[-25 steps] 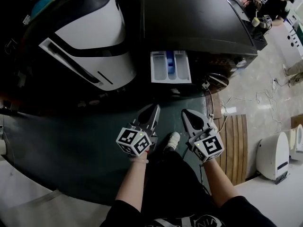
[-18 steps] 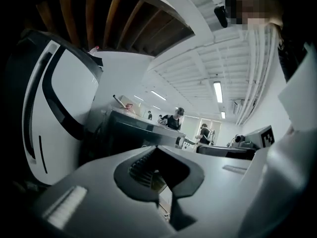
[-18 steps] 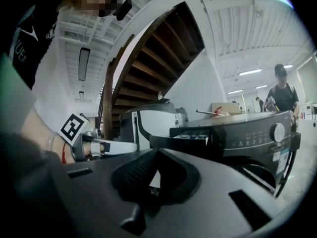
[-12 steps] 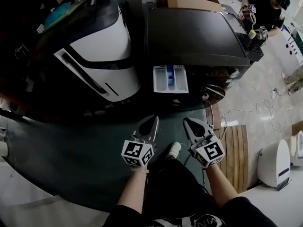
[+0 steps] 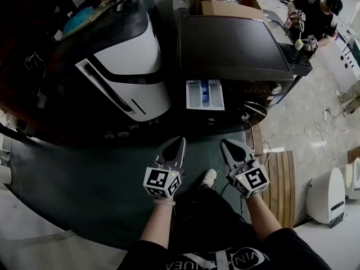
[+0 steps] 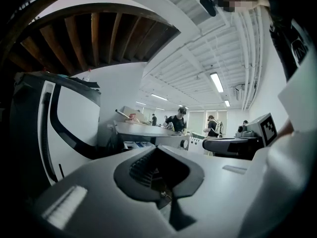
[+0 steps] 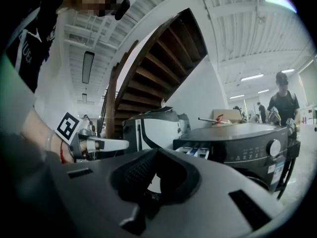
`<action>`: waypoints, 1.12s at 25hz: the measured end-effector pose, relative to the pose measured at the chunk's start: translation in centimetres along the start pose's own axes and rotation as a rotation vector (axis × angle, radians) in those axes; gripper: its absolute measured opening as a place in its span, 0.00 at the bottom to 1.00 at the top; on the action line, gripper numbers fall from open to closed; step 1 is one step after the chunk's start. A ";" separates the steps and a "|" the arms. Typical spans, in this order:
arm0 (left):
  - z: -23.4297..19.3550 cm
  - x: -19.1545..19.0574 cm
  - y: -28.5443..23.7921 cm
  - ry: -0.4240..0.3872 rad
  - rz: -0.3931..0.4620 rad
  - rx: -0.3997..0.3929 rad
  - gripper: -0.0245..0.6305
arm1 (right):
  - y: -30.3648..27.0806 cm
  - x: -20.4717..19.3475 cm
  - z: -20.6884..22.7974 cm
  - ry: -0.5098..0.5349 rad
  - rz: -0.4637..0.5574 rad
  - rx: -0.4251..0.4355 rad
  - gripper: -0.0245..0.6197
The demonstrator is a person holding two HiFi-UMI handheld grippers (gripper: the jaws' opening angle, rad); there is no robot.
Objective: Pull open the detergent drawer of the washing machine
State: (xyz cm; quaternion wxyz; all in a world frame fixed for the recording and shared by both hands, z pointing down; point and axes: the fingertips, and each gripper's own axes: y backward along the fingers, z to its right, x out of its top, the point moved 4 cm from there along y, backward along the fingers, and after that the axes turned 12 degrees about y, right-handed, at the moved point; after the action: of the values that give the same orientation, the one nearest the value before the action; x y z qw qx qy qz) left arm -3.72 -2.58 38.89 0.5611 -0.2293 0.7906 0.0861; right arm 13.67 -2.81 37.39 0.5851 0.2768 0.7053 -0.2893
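Observation:
The dark washing machine stands ahead of me. Its white detergent drawer, with a blue compartment, sticks out of the front panel. My left gripper and right gripper hang side by side above the green floor, well short of the drawer, both shut and holding nothing. In the left gripper view the closed jaws point at the drawer far off, with the right gripper alongside. The right gripper view shows its shut jaws, the drawer and the left gripper.
A large white-and-black appliance stands left of the washer. A cardboard box sits behind it and a person works at the far right. A wooden slatted board, cables and a white unit lie to the right. My shoe is below the grippers.
Both grippers have risen and drawn a little back from the washer, staying shut. The left gripper rolled slightly. The drawer remains pulled out.

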 end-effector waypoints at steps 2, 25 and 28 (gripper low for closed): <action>0.2 0.5 0.5 -0.009 0.008 0.009 0.05 | 0.3 0.6 -0.1 0.006 0.003 0.002 0.05; -0.1 4.7 5.6 -0.029 0.109 0.138 0.05 | 1.5 5.8 -0.3 0.040 0.083 -0.028 0.05; 0.1 4.9 5.8 -0.038 0.122 0.144 0.05 | 1.5 6.6 -0.7 0.019 0.094 -0.027 0.05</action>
State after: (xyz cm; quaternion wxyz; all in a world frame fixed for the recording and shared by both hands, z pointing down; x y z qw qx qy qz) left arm -7.67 1.27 33.58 0.5848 -0.1383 0.7965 0.0674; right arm 13.23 -0.96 30.84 0.5949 0.3044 0.7009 -0.2493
